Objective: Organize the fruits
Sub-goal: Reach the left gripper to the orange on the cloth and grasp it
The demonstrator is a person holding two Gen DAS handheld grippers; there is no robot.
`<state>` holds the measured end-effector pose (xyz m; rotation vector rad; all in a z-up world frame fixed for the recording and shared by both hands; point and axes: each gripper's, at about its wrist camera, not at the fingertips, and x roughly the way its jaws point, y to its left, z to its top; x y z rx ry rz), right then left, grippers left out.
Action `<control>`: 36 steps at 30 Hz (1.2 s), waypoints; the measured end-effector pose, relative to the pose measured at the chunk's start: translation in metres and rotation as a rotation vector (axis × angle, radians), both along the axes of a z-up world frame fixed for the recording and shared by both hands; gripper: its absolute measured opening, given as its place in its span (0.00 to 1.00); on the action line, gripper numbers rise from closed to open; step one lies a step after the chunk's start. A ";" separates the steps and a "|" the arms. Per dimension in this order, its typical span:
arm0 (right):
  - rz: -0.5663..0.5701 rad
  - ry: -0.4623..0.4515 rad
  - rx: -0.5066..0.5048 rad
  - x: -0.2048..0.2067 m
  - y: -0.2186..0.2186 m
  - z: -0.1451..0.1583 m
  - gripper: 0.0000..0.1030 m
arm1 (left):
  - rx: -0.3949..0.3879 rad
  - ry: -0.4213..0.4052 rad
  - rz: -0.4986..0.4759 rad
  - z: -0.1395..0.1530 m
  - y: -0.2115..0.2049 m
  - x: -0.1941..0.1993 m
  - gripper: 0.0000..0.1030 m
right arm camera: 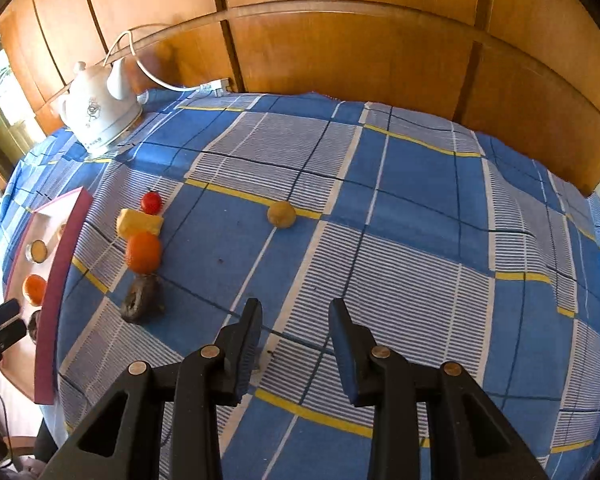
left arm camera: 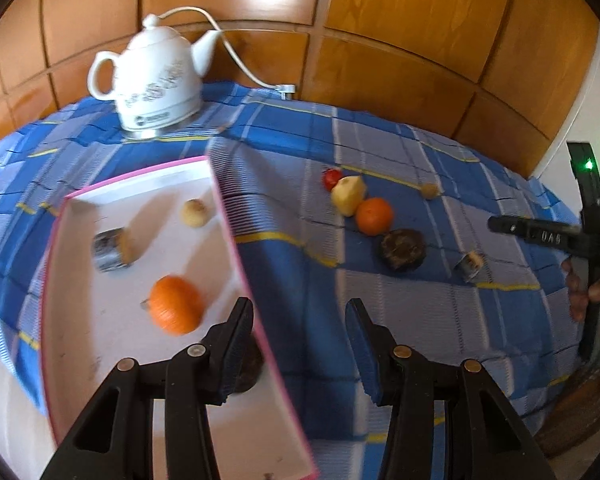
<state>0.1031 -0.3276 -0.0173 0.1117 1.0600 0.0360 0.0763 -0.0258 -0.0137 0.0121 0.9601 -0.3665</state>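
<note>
so both grippers look empty right now. the left gripper [left arm camera: 300, 344] has its jaws a moderate way apart with nothing between them, hovering right over the pink rim of the white tray [left arm camera: 236, 240], and there's a dark round fruit [left arm camera: 248, 368] half hidden behind its left finger, inside the tray. also in the tray: a little pumpkin-looking orange thing [left arm camera: 176, 310], a pale round fruit [left arm camera: 195, 212] and a foil-wrapped piece [left arm camera: 110, 250]

the right gripper [right arm camera: 296, 344] is narrower, also holding nothing, pointed down at bare checked cloth on the bench [right arm camera: 420, 208]

still out on the cloth to its left is a row: red tomato [right arm camera: 151, 202], yellow chunk [right arm camera: 139, 222], orange [right arm camera: 143, 252], dark brown fruit [right arm camera: 140, 300]. a small tan one [right arm camera: 281, 213] sits by itself further off

my read: we're between drop-off and the next pick. the right one would need to swing left and open wider, since those fruits are touching each other
</note>
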 end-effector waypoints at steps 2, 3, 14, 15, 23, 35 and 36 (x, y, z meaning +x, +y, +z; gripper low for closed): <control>0.011 -0.007 -0.006 0.000 0.003 0.002 0.34 | -0.012 0.009 -0.012 0.001 -0.009 0.009 0.49; 0.015 -0.009 -0.005 0.000 0.005 0.003 0.34 | -0.018 0.013 -0.023 0.001 -0.015 0.012 0.50; 0.015 -0.017 0.016 -0.001 0.006 0.008 0.34 | -0.089 0.094 -0.069 -0.011 -0.067 0.057 0.50; 0.012 -0.018 0.015 0.000 0.005 0.008 0.34 | -0.095 0.105 -0.064 -0.014 -0.070 0.062 0.50; 0.004 -0.012 -0.004 0.001 0.005 0.008 0.34 | -0.123 0.175 -0.021 -0.033 -0.089 0.092 0.51; 0.000 -0.027 0.008 0.001 0.004 0.012 0.34 | -0.079 0.202 -0.017 -0.063 -0.113 0.119 0.41; -0.001 -0.026 0.009 0.001 0.004 0.012 0.34 | -0.080 0.188 -0.026 -0.063 -0.113 0.118 0.38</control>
